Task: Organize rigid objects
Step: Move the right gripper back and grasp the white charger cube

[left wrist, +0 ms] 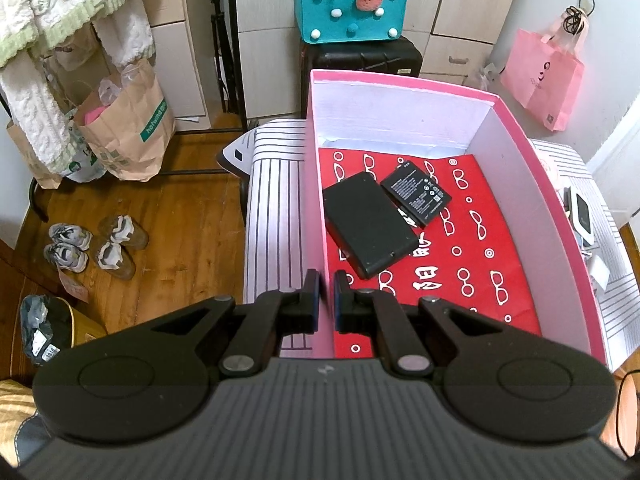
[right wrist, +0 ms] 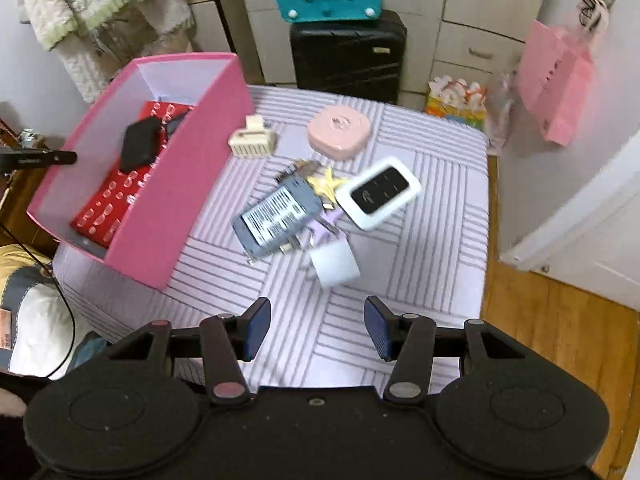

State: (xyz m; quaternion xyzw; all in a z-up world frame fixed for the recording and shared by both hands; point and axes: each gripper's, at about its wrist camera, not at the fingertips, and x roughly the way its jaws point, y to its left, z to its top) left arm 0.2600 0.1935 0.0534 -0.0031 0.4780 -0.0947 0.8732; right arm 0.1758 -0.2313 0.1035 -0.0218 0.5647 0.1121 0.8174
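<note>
1. Right gripper sits lowest in the right wrist view, tongs apart with only striped cloth between them, so it's carrying nothing.
2. Left gripper is at the bottom centre of its own view, tongs squeezed together on the pink box's near wall. I read that as steadying the box.
3. Step in hand, my guess: between picks. Two things are boxed, and the free gripper looks headed for the pile at centre frame.
4. Next move probably calls for getting down over a single item and closing on its short sides. The white charger block is closest to the tongs, low centre. The pile overlaps, so picking the top or outermost piece seems safest.
5. Count, biggest first:
   - one striped table filling mid-frame
   - one pink box, left of frame, lined with red paper
   - one black power bank and one black phone battery inside it, touching at an edge
   - one pink round case, upper centre
   - one grey battery with a barcode label, centre
   - one white pocket router, just right of it
   - one cream comb-like clip, beside the box's outer wall
   - one yellow star
   - a few small purple and metal bits under the pile, too blurred to count.
</note>
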